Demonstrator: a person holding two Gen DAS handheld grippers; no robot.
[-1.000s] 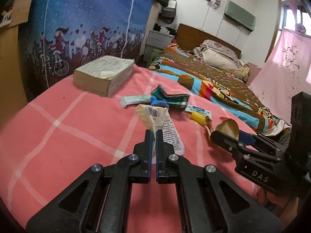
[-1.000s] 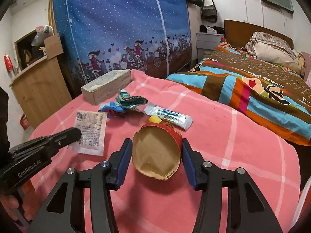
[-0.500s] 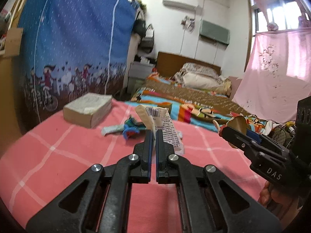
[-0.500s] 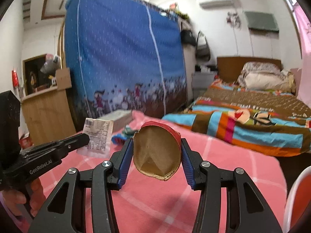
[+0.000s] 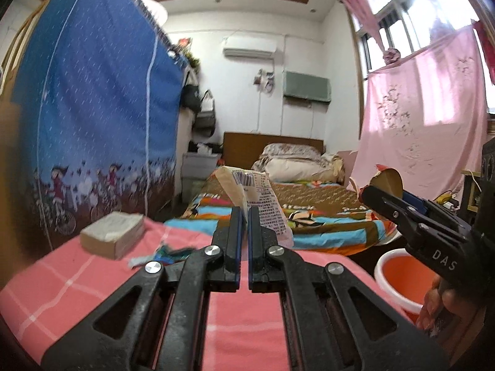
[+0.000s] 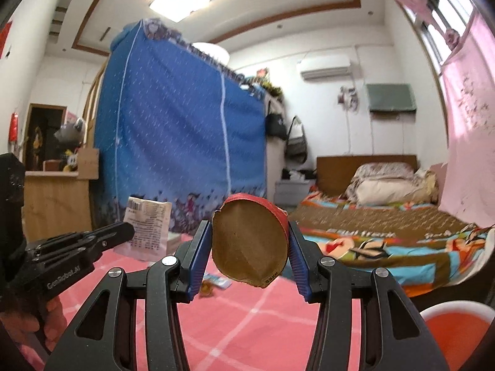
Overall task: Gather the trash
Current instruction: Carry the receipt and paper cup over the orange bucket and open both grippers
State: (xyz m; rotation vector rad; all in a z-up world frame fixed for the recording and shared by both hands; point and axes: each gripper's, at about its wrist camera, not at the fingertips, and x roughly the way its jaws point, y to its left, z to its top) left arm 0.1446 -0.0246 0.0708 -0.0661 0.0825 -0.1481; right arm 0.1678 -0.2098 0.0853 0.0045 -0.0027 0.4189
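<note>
The left hand-held gripper (image 5: 243,216) is clenched on a white printed wrapper (image 5: 260,198), which stands up from between its nearly touching jaws, barcode end at the top. The right hand-held gripper (image 6: 249,247) grasps a red paper cup (image 6: 250,244), squashed between the blue pads with its brown inside facing the camera.

In the left wrist view, the right hand-held gripper enters from 3 o'clock with the cup at its tip, and the person's hand (image 5: 439,306) shows at 4 o'clock. Below that gripper, at 4 o'clock, sits an orange bin with a white rim (image 5: 399,278), off the edge of the table (image 5: 55,278), which wears a pink checked cloth.

On the table at 9 o'clock lies a thick book (image 5: 113,235), and near it, closer to the gripper, a small heap of leftover wrappers (image 5: 164,253). In the right wrist view, more scraps (image 6: 213,283) lie on the cloth just under the cup. A bed with a striped blanket (image 5: 309,213) stands beyond the table.
</note>
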